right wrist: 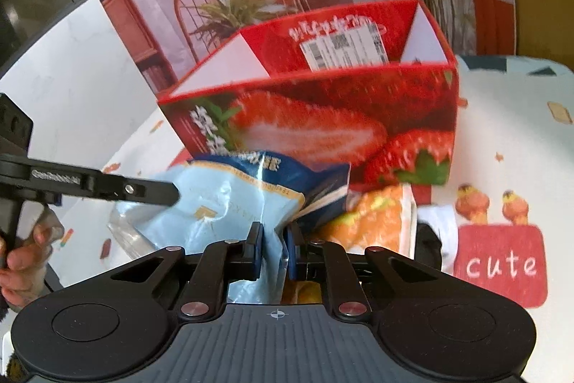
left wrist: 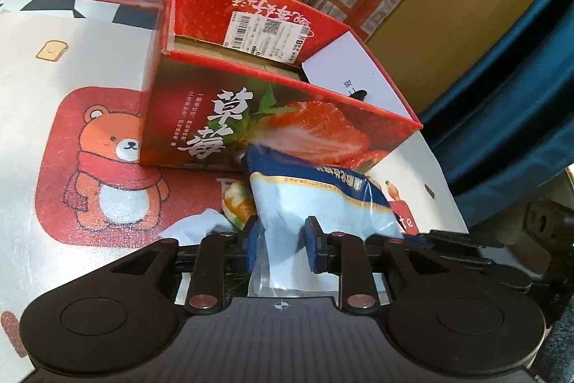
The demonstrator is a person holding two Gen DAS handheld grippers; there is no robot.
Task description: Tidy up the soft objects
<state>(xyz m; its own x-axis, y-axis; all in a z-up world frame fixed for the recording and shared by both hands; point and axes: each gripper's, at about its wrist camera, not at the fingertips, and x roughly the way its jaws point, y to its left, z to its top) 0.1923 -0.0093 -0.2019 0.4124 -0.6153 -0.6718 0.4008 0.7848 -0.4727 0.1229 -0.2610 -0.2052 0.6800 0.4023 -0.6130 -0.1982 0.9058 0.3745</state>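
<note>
Currently both grippers are on one blue-and-white soft pouch [left wrist: 312, 200], which sits just in front of the red strawberry box [left wrist: 280, 117] on the bear-print mat [left wrist: 107, 146].

Left gripper [left wrist: 283, 246]: jaws partly spread, the pouch's lower edge lies between them. The blue pads flank the film; whether they press on it firmly I cannot tell from this view. In the right wrist view the left gripper's finger [right wrist: 150, 191] reaches in against the pouch's upper left corner.

Right gripper [right wrist: 274, 244]: jaws nearly pressed together, pinching a gathered fold of the pouch's bottom edge. The film bunches between the pads.

Other items: an orange-printed packet [right wrist: 373, 221] lies under and to the right of the pouch, touching it. The box is open-topped, a barcode label [left wrist: 265, 33] on its inner far wall; its floor looks bare where visible. A person's hand [right wrist: 21, 261] holds the left gripper's handle at the frame edge.

Judgement on the step: the pouch is being lifted for transfer into the box. To do it well:
- Keep the right pinch closed; thin film slips easily from a narrow fold.
- Firm up the left hold before raising, otherwise the pouch will hang from one corner and swing.
- Raise both hands together so the pouch clears the near wall of the box, which stands close in front.
- Watch that the orange packet is not dragged along; it may cling to the pouch.
- Release only once the pouch is over the box opening.
</note>
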